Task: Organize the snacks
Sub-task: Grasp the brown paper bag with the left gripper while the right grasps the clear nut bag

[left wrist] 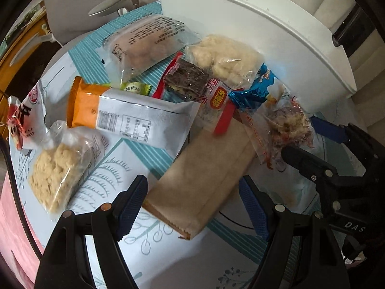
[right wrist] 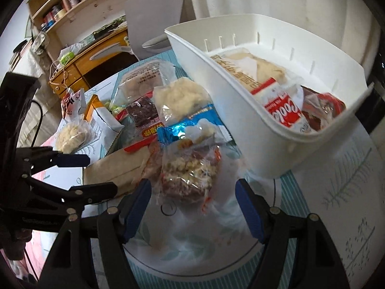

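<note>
two grippers are seen over a snack pile on the patterned tablecloth. left gripper is held with jaws apart, astride the near end of a brown paper packet, pads not seen touching it. right gripper is also held open, a clear-wrapped nut cake just beyond its tips, not gripped. white bin sits far right, already holding several packets, including a red-and-white one.
</note>
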`<move>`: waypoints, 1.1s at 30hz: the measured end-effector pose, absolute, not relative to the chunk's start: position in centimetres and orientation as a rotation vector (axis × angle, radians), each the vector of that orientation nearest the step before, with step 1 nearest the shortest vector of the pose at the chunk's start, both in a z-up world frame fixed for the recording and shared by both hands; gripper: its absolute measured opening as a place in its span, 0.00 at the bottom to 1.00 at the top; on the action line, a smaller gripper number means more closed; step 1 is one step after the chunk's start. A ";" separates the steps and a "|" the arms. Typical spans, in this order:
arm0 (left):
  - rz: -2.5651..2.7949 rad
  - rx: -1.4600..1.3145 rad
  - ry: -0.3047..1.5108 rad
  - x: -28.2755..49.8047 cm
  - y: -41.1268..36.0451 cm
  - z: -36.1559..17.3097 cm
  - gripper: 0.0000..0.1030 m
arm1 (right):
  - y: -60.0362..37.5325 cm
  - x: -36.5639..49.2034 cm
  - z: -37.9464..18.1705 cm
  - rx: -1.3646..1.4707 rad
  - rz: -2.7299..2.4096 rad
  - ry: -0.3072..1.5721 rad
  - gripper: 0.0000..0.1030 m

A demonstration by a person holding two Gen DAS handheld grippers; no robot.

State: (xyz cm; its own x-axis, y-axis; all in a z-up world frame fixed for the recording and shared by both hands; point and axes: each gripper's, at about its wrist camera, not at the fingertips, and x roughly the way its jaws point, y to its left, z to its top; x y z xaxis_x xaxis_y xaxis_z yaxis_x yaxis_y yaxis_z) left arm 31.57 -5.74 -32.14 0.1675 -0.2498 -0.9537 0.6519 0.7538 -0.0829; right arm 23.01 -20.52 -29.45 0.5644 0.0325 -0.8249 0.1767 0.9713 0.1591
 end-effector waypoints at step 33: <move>-0.637 0.477 1.267 28.6 -10.6 -32.1 0.55 | -23.4 23.5 -30.3 0.354 -0.002 0.987 0.45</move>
